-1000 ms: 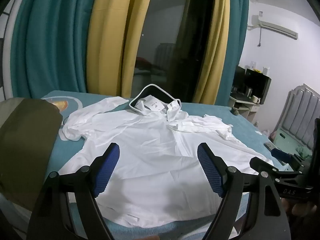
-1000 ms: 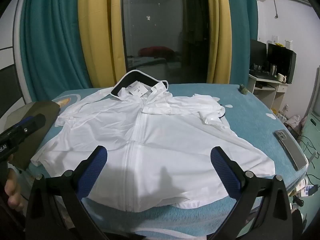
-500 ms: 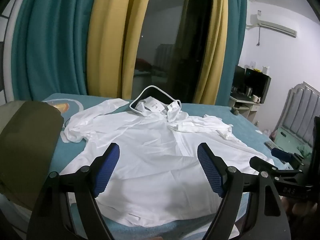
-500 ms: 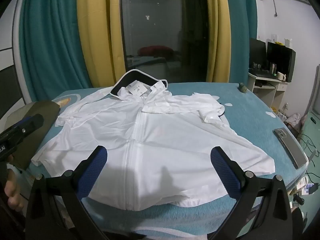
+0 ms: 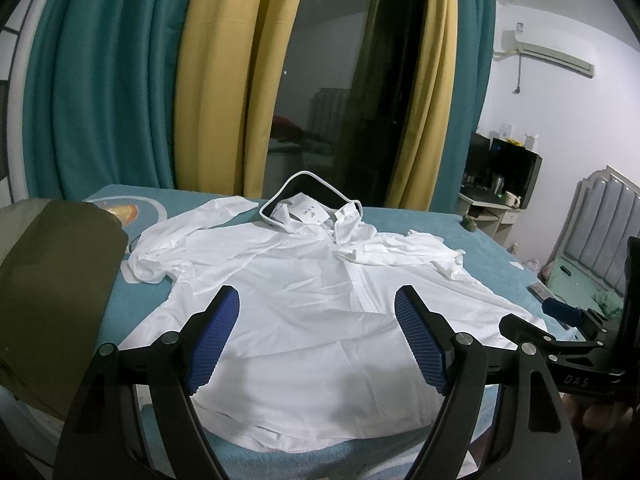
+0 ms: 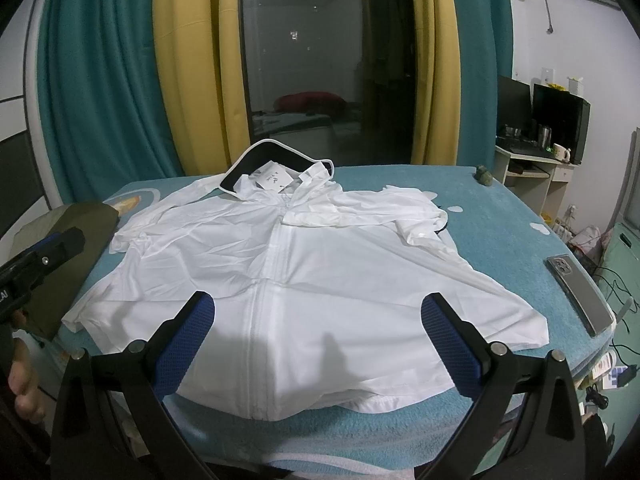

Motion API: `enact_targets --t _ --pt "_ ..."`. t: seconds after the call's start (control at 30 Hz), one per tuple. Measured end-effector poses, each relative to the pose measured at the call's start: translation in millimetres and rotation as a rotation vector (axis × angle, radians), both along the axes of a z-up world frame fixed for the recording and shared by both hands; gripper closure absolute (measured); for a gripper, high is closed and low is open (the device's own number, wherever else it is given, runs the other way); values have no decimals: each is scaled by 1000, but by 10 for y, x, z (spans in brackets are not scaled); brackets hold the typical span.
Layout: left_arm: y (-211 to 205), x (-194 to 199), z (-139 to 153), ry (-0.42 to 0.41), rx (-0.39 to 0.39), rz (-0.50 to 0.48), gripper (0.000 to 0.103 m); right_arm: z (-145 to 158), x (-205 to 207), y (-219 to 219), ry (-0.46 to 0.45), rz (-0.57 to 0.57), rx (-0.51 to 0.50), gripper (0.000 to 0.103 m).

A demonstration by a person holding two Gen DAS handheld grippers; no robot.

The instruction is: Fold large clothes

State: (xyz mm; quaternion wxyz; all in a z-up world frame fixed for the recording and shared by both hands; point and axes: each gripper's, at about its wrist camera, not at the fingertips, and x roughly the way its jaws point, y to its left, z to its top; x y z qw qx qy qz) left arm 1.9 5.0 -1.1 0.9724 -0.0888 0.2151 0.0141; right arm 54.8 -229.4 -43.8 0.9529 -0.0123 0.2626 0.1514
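My left gripper [image 5: 316,320] spread wide, nothing between blue pads; my right gripper [image 6: 320,328] likewise spread, empty. Both hover over near hem of white jacket [image 6: 312,272], laid flat, zip up, on teal bed cover [image 6: 500,216], hood at far end. Paper tag [image 5: 306,213] at collar: print too small, maybe "A TIE". "DAS" on black mount, right. Olive garment [image 5: 48,280] left, phone [image 6: 580,292] right.

Jacket [image 6: 320,280] lies on the bed [image 6: 500,216]; phone [image 6: 580,292] right, perhaps folded cloth [image 6: 76,248] left.
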Motion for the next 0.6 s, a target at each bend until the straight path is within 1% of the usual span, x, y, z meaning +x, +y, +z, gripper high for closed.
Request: enact_targets --t 0.27,0.3,0.33,0.4,0.5,0.6 --pt "47 -50 4 1 9 9 20 -7 4 -29 2 -1 1 1" --pt "-39 -43 3 2 14 8 20 -10 -3 -24 1 -2 1 1" --pt "-40 -44 2 2 13 8 20 -13 -4 -24 1 -1 1 1" --pt "-47 -50 1 3 7 4 20 -13 -6 -28 1 -1 1 1" --pt "-25 -48 -16 2 -24 -11 20 -12 -5 -29 1 -2 1 1" --pt "-40 -54 -28 0 -16 -8 20 -12 -13 -32 0 -1 1 1"
